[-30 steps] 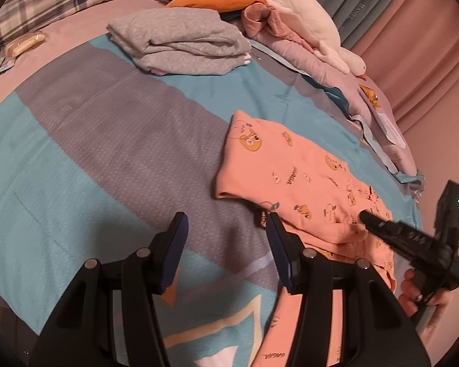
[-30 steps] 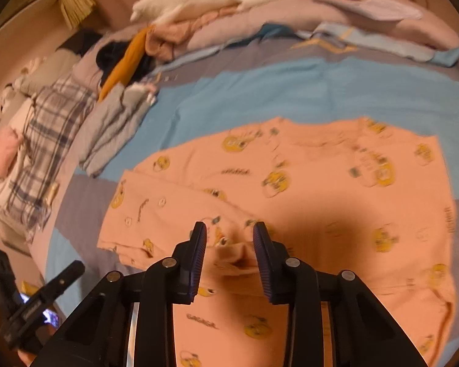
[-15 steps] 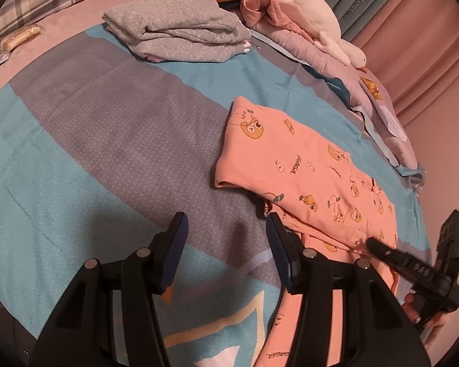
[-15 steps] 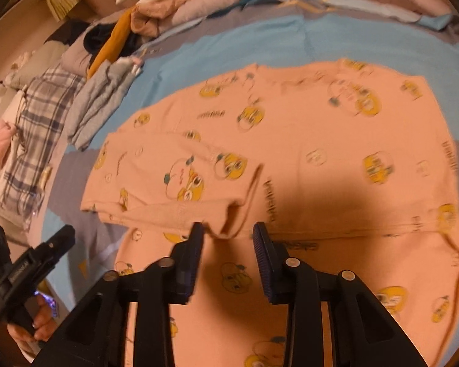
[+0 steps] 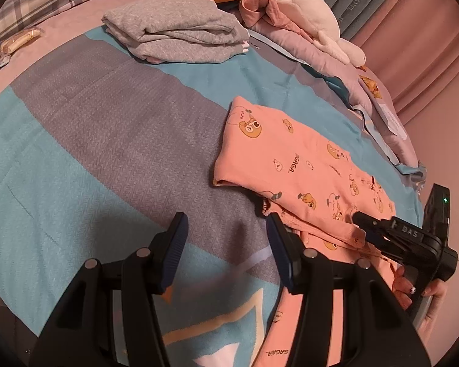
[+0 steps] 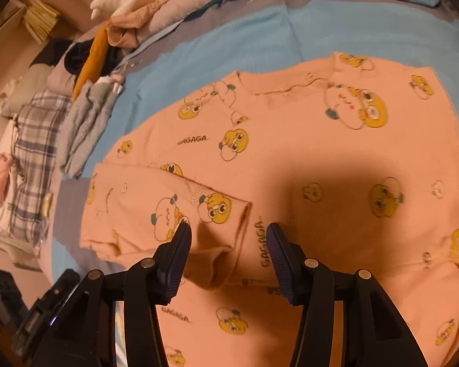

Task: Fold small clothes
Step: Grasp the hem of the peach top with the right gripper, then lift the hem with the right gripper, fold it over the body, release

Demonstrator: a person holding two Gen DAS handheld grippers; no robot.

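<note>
Lying flat on the striped blue-and-grey bedspread (image 5: 113, 140), the peach printed shirt (image 6: 306, 159) has its sleeve (image 6: 168, 211) folded across the body. My right gripper (image 6: 228, 238) sits low over the sleeve cuff; its jaws have just been opening, the cuff between them, pads not pressing on it. My left gripper (image 5: 226, 235) hangs half open over bare bedspread beside the shirt, holding nothing. A folded grey garment (image 5: 174, 30) lies further up the bed.
</note>
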